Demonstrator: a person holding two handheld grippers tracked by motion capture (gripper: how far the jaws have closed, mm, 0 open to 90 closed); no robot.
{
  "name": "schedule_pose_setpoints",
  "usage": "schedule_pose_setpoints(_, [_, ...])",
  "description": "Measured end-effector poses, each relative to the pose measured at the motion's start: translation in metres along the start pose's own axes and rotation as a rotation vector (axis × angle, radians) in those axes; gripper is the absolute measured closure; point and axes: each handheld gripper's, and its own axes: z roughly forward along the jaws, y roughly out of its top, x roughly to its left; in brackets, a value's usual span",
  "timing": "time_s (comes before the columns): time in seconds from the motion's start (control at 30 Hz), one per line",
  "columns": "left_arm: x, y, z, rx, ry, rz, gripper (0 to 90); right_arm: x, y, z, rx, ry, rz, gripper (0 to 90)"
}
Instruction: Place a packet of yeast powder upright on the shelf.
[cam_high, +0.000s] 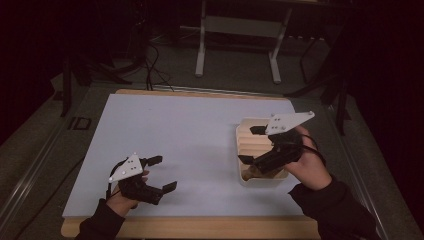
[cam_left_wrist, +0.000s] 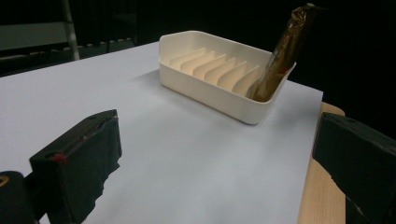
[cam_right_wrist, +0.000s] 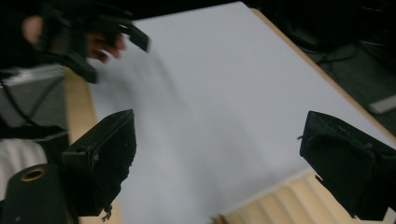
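We work at a pale blue sheet (cam_high: 190, 145) laid over a light wooden table (cam_high: 200, 227), in a dark room with a white metal stand (cam_high: 240, 30) beyond. Our right gripper (cam_high: 250, 145) hangs wide open and empty over the cream ribbed plastic tray (cam_left_wrist: 210, 88), where a brown foil packet (cam_left_wrist: 282, 51) leans in the corner below it. Our left gripper (cam_high: 165, 172), well apart, gapes empty.

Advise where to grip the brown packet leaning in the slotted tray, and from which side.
Grip the brown packet on its upper part, which sticks up free above the tray rim. Its foot sits down in the end slot against the wall, so there is probably no room for jaws there. Come from above or from the open side past the tray's end, jaws closing across the flat faces, then lift along its lean.
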Motion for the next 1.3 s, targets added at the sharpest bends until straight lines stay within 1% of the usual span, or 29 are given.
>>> schedule_pose_setpoints(0.07, [0.0, 0.0, 0.0, 0.002, 0.001, 0.004, 1.8, 0.005, 0.0, 0.002, -0.002, 0.014, 0.0, 10.4])
schedule_pose_setpoints(0.13, [0.0, 0.0, 0.0, -0.001, -0.001, 0.0, 1.8, 0.01, -0.001, 0.005, -0.005, -0.004, -0.01, 10.4])
schedule_pose_setpoints(0.2, [0.0, 0.0, 0.0, 0.001, -0.001, 0.004, 1.8, 0.015, -0.003, 0.01, 0.001, 0.006, -0.012, 10.4])
schedule_pose_setpoints(0.23, [0.0, 0.0, 0.0, 0.001, -0.001, 0.004, 1.8, 0.015, -0.003, 0.01, 0.001, 0.006, -0.012, 10.4])
schedule_pose_setpoints(0.27, [0.0, 0.0, 0.0, 0.001, -0.005, 0.0, 1.8, 0.019, -0.005, 0.015, 0.008, 0.016, -0.011, 13.3])
schedule_pose_setpoints(0.33, [-0.001, 0.0, 0.0, 0.0, -0.004, 0.003, 1.8, 0.022, -0.008, 0.02, 0.007, 0.005, -0.002, 13.6])
schedule_pose_setpoints(0.4, [-0.001, 0.0, 0.0, 0.0, -0.004, 0.003, 1.8, 0.025, -0.011, 0.024, 0.004, 0.028, 0.008, 13.4])
schedule_pose_setpoints(0.43, [-0.001, 0.0, 0.0, -0.001, -0.003, 0.004, 1.8, 0.026, -0.013, 0.026, 0.001, 0.023, 0.014, 13.4])
schedule_pose_setpoints(0.5, [0.0, 0.0, 0.0, -0.002, -0.006, 0.002, 1.8, 0.028, -0.014, 0.028, -0.001, 0.028, 0.017, 13.5])
schedule_pose_setpoints(0.53, [0.0, 0.0, -0.001, 0.002, -0.004, 0.004, 1.8, 0.03, -0.016, 0.03, -0.006, 0.036, 0.015, 13.6])
schedule_pose_setpoints(0.6, [0.0, -0.001, -0.001, 0.0, -0.005, 0.003, 1.8, 0.035, -0.019, 0.033, -0.016, 0.035, 0.01, 13.6])
schedule_pose_setpoints(0.63, [0.0, -0.001, 0.0, 0.002, -0.005, 0.003, 1.8, 0.037, -0.021, 0.034, -0.017, 0.044, 0.009, 13.5])
schedule_pose_setpoints(0.67, [0.0, -0.001, 0.0, 0.002, -0.005, 0.003, 1.8, 0.037, -0.021, 0.034, -0.017, 0.044, 0.009, 13.5])
schedule_pose_setpoints(0.7, [-0.001, 0.0, 0.0, 0.0, -0.006, 0.004, 1.8, 0.04, -0.023, 0.036, -0.022, 0.051, 0.008, 13.5])
schedule_pose_setpoints(0.73, [-0.001, 0.0, -0.001, 0.001, -0.006, 0.005, 1.8, 0.045, -0.026, 0.037, -0.025, 0.049, 0.003, 13.5])
schedule_pose_setpoints(0.77, [-0.001, 0.0, -0.001, 0.001, -0.007, 0.006, 1.8, 0.047, -0.028, 0.038, -0.031, 0.05, -0.001, 13.5])
schedule_pose_setpoints(0.83, [-0.001, 0.0, -0.001, 0.0, -0.007, 0.006, 1.8, 0.052, -0.032, 0.04, -0.028, 0.063, -0.001, 13.5])
schedule_pose_setpoints(0.9, [-0.001, 0.0, 0.0, -0.002, -0.007, 0.005, 1.8, 0.057, -0.037, 0.041, -0.025, 0.064, -0.004, 13.5])
schedule_pose_setpoints(0.93, [-0.001, 0.0, 0.0, -0.002, -0.007, 0.004, 1.8, 0.059, -0.04, 0.043, -0.017, 0.064, -0.008, 13.5])
schedule_pose_setpoints(1.0, [-0.001, 0.0, 0.0, -0.001, -0.008, 0.006, 1.8, 0.064, -0.046, 0.045, -0.029, 0.046, -0.017, 13.5])
schedule_pose_setpoints(1.1, [-0.001, 0.0, -0.001, -0.003, -0.008, 0.006, 1.8, 0.068, -0.054, 0.047, -0.046, 0.041, -0.012, 13.7])
schedule_pose_setpoints(1.17, [-0.001, -0.001, -0.001, -0.004, -0.009, 0.004, 1.8, 0.069, -0.059, 0.048, -0.064, 0.047, 0.004, 13.7])
schedule_pose_setpoints(1.27, [-0.001, -0.001, 0.0, -0.003, -0.01, 0.002, 1.8, 0.07, -0.065, 0.05, -0.071, 0.047, 0.017, 13.8])
schedule_pose_setpoints(1.3, [-0.001, -0.001, 0.0, -0.001, -0.01, 0.002, 1.8, 0.07, -0.07, 0.052, -0.072, 0.058, 0.033, 13.8])
